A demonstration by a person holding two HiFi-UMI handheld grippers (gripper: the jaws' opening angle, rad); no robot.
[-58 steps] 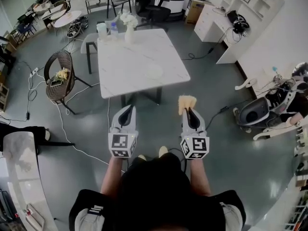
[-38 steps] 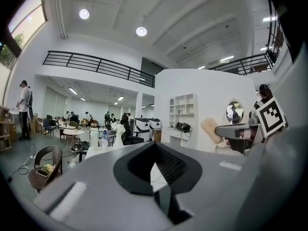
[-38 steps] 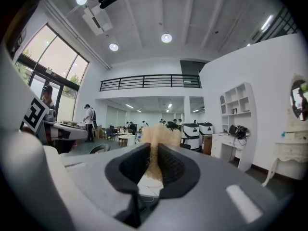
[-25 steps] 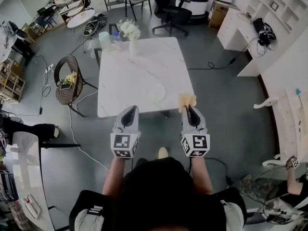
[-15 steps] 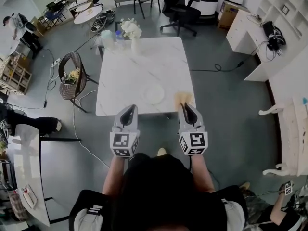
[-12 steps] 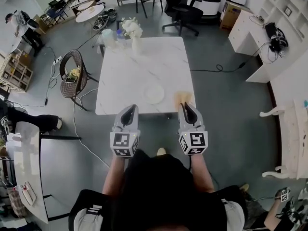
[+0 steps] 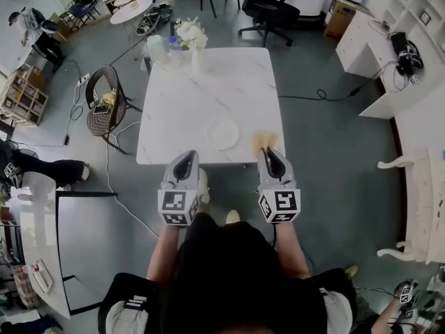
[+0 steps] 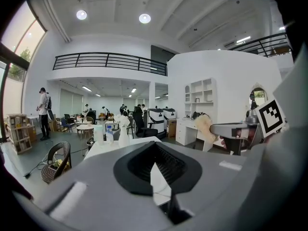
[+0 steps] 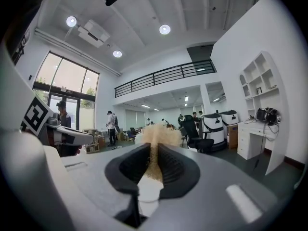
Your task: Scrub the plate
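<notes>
A white round plate (image 7: 223, 133) lies near the front edge of the white marble table (image 7: 188, 103). My right gripper (image 7: 269, 156) is held over the floor just short of that edge, right of the plate, and is shut on a tan scrubbing sponge (image 7: 266, 140). In the right gripper view the sponge (image 9: 155, 141) sticks up from between the jaws of the right gripper (image 9: 153, 152). My left gripper (image 7: 185, 161) is level with it, before the table's front edge, shut and empty. The left gripper (image 8: 154, 148) shows nothing between its jaws.
A vase of white flowers (image 7: 194, 39) and bottles (image 7: 162, 47) stand at the table's far left corner. A wicker chair (image 7: 104, 107) is left of the table, an office chair (image 7: 268, 9) behind it. Cables (image 7: 132, 207) run over the floor. People (image 7: 31, 26) are at the far left.
The table and plate have come nearer in the head view, from well ahead to just before both grippers. The grippers keep the same pose, the sponge still held.
</notes>
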